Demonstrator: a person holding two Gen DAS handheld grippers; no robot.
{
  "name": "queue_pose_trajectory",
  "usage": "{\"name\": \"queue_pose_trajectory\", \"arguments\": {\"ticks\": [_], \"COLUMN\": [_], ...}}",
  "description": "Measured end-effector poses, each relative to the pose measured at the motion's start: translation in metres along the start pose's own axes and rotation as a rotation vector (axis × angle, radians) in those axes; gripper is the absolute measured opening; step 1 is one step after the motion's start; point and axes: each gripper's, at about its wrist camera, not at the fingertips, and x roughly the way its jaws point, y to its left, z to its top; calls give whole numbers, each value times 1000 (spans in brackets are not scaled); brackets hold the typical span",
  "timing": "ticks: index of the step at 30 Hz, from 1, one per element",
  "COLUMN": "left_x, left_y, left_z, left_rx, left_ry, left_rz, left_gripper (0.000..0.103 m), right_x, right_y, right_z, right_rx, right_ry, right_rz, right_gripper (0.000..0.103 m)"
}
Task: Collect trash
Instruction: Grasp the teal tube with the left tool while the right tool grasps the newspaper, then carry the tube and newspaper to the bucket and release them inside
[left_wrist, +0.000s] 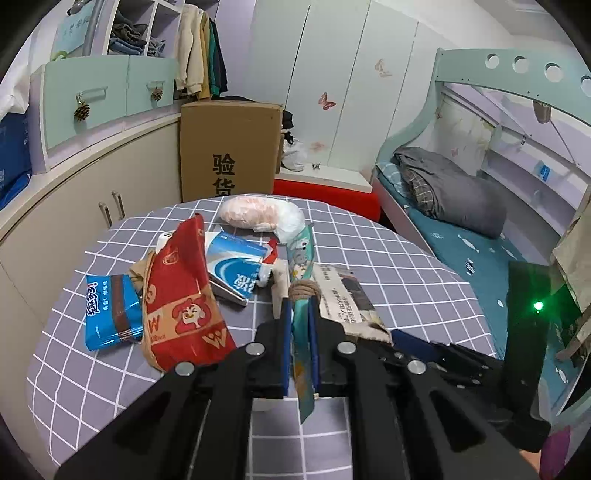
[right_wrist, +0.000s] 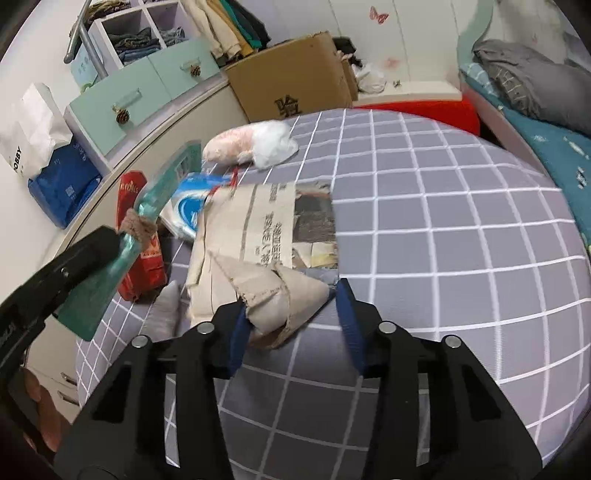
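I have the left gripper (left_wrist: 298, 314) clamped on a long teal wrapper (left_wrist: 301, 258), its blue pads pinching the strip flat with a knot of brown twine (left_wrist: 301, 290) sitting just past the fingertips; the strip runs straight along the fingers, from 6 o'clock up to 12 o'clock in the left wrist view, so it hangs free above the checked tablecloth (left_wrist: 406, 266). From the right wrist camera that same wrapper (right_wrist: 162, 184) crosses the 9 to 10 o'clock side, well clear of my other tool. The right gripper (right_wrist: 291, 314) straddles the crumpled near corner of the newspaper (right_wrist: 266, 229): the left pad touches the folded paper, while I see a gap between the right pad and the crease, so I judge the jaws are partly apart and not yet gripping. This is the relation that matters to me next: the newspaper lies dead ahead at 12 o'clock from the right fingers, its long axis running away from me toward the pink-and-white plastic bag (right_wrist: 255, 146), with only the peaked corner between the pads. The right hand is plainly the nearer one. The red snack bag (left_wrist: 184, 295) and blue biscuit packet (left_wrist: 110, 310) lie at 9 o'clock of the left tool, untouched on the table.
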Motion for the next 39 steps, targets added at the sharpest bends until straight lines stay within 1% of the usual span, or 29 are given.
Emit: {"name": "queue_pose_trajectory", "arguments": {"ticks": [1,2,3,4,6,7,9,14,16,19,21,25,27,30,31,34,36,39], "left_x": [-1,-3,-6,-8,-12,-14,-18,-35,-39,-36,-31,-12,2,23,31,55,78,116], "left_y": [-3,-5,-9,-12,-19,-22,-32,-65,-85,-121,-149,-210,-246,-292,-307,-344,-367,-389], "left_z": [0,-1,-1,-1,0,-1,-1,0,-1,-6,-12,-33,-47,-70,-79,-106,-127,-152], "left_rx": [3,6,12,15,16,19,24,63,85,130,155,217,246,290,309,356,385,417], "left_ry": [-1,-4,-9,-13,-20,-22,-26,-52,-49,-28,-4,54,106,183,209,283,343,429], "left_rz": [-1,-4,-7,-8,-15,-18,-30,-62,-90,-137,-184,-259,-313,-368,-386,-421,-429,-424], "left_gripper": [8,8,8,8,8,8,8,8,8,8,8,8,8,8,8,8,8,8], "right_x": [-8,-14,-22,-30,-40,-48,-62,-108,-128,-155,-169,-198,-207,-219,-221,-224,-223,-213], "right_y": [-2,-4,-7,-15,-25,-31,-43,-89,-108,-146,-172,-242,-273,-320,-329,-363,-379,-408], "right_z": [0,1,2,4,6,7,6,-1,-4,-15,-26,-65,-85,-120,-128,-153,-165,-184], "right_rx": [0,-8,-12,0,11,17,35,109,136,207,252,407,479,575,590,631,658,722], "right_ry": [-44,-73,-105,-122,-135,-162,-187,-275,-312,-351,-369,-403,-409,-411,-407,-385,-374,-346], "right_rz": [-27,-53,-75,-66,-66,-66,-67,-89,-116,-128,-153,-180,-187,-242,-257,-340,-363,-371], "right_gripper": [39,21,13,10,10,10,10,10,10,10,10,10,10,10,10,10,10,10]}}
